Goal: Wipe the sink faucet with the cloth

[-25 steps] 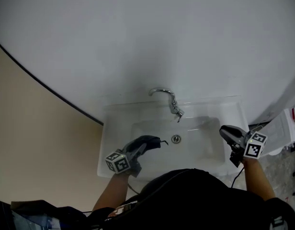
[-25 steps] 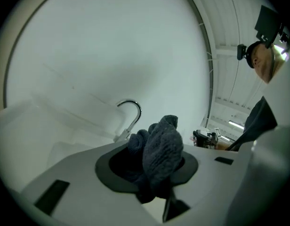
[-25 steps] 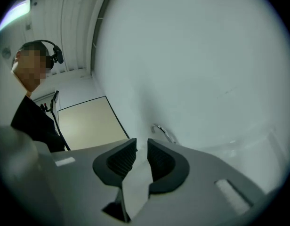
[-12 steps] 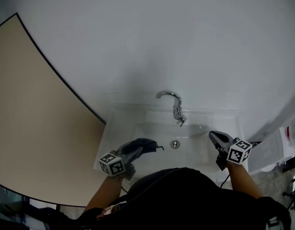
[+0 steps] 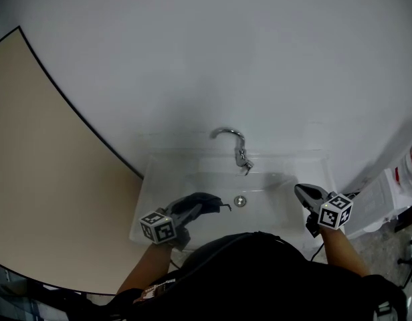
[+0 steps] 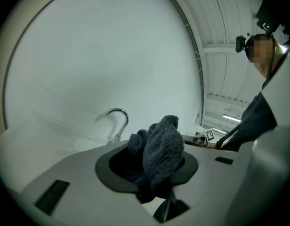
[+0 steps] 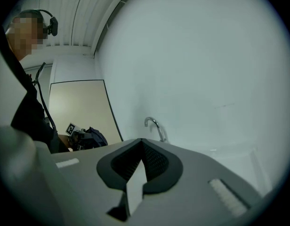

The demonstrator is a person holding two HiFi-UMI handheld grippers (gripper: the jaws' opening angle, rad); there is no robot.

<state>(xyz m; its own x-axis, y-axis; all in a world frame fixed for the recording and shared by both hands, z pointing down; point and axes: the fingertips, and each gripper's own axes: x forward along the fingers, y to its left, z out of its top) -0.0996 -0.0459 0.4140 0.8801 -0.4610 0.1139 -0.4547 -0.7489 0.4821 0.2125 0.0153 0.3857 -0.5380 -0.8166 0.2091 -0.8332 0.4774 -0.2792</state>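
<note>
A white sink (image 5: 147, 199) is mounted against a white wall (image 5: 226, 59), with a beige panel (image 5: 45, 179) seen left of the sink. The faucet (image 5: 234, 146) is set at the sink's back rim. The left gripper (image 5: 196, 208) is held nearly level over the sink's left front, clenched on the dark cloth (image 5: 209, 199). The right gripper (image 5: 299, 190) is held at the sink's right front, its jaws pressed together on nothing. A second ago those jaws were apart. The cloth is still kept over the sink's front, apart from the faucet.

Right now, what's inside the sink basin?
Only the drain shows on the sink floor. The left gripper holds the dark cloth over its left side, hiding the floor beneath. The near edge is covered by the person's dark clothing.
</note>
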